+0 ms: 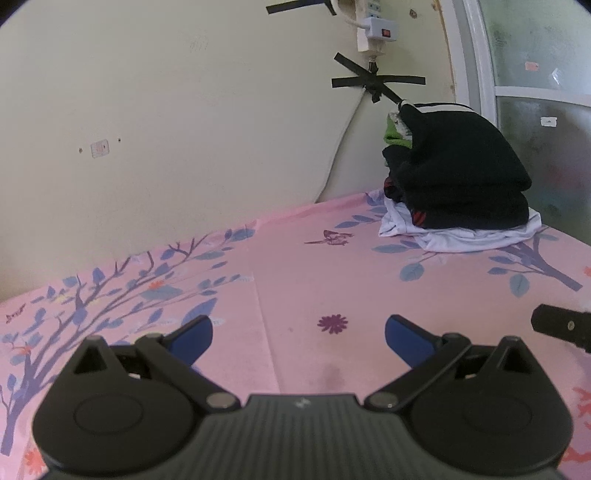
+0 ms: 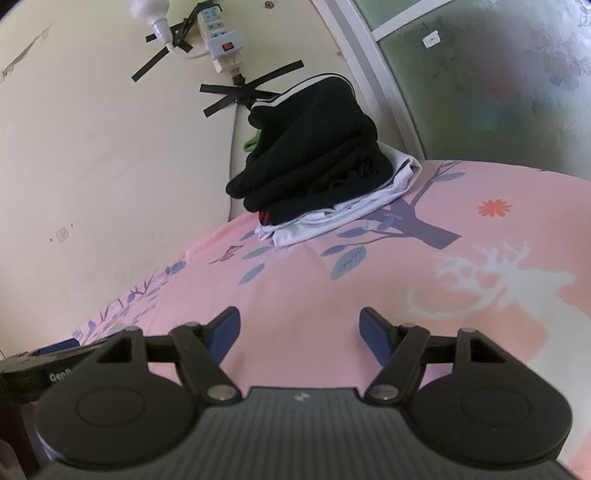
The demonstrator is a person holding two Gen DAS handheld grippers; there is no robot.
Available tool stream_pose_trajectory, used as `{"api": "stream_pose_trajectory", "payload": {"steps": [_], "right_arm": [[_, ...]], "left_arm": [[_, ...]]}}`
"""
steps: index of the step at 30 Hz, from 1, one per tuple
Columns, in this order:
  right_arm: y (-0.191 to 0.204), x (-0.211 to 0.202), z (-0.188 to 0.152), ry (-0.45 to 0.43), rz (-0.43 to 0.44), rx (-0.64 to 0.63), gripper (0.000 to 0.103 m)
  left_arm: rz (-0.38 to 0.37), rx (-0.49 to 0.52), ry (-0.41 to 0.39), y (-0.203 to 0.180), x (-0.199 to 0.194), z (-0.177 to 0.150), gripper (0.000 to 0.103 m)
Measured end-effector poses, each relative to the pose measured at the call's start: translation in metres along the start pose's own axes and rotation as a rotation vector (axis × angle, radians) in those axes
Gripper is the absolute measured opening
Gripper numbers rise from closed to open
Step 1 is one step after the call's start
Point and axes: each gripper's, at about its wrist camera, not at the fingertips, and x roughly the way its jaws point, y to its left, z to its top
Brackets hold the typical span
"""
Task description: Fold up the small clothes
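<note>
The left gripper [image 1: 298, 338] is seen at the bottom of the left wrist view with its blue pads [image 1: 192, 341] spread wide apart, and nothing is held between them; only the pink bedsheet [image 1: 295, 280], printed with blue-leaved branches and a purple flower, is seen in the gap. At the right edge of that view, a black finger tip of the right gripper [image 1: 561, 325] is seen just above the sheet. In the right wrist view the right gripper [image 2: 300, 334] is likewise shown at the bottom of the frame with its jaws parted and empty, bare pink sheet lying between the blue pads [image 2: 375, 336]. The stack of folded clothes [image 1: 458, 177] is found in the upper right of the left wrist view and in the upper middle of the right wrist view, well apart from both grippers, at the far edge of the bed against the cream wall [image 1: 166, 110]. The stack is topped by thick black garments [image 2: 314, 147], one of them edged with white stripes; a white garment [image 2: 332, 218] is laid at the bottom, touching the sheet, and a bit of red is shown between the layers. A green piece [image 1: 393, 134], possibly another garment, is partly hidden behind the pile. On the wall above, a white power strip [image 2: 219, 35] with a red switch is fixed, and black tape strips [image 1: 376, 79] are crossed beneath it. A frosted window with a white frame [image 2: 373, 85] is seen to the right of the pile.
</note>
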Motion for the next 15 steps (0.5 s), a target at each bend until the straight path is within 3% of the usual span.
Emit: {"api": "stream_pose_trajectory", "payload": {"steps": [15], "right_arm": [[0.001,-0.002,0.000,-0.002,0.008,-0.004,0.067]], "left_arm": [[-0.036,-0.054,0.025,0.009,0.001,0.000,0.103]]}}
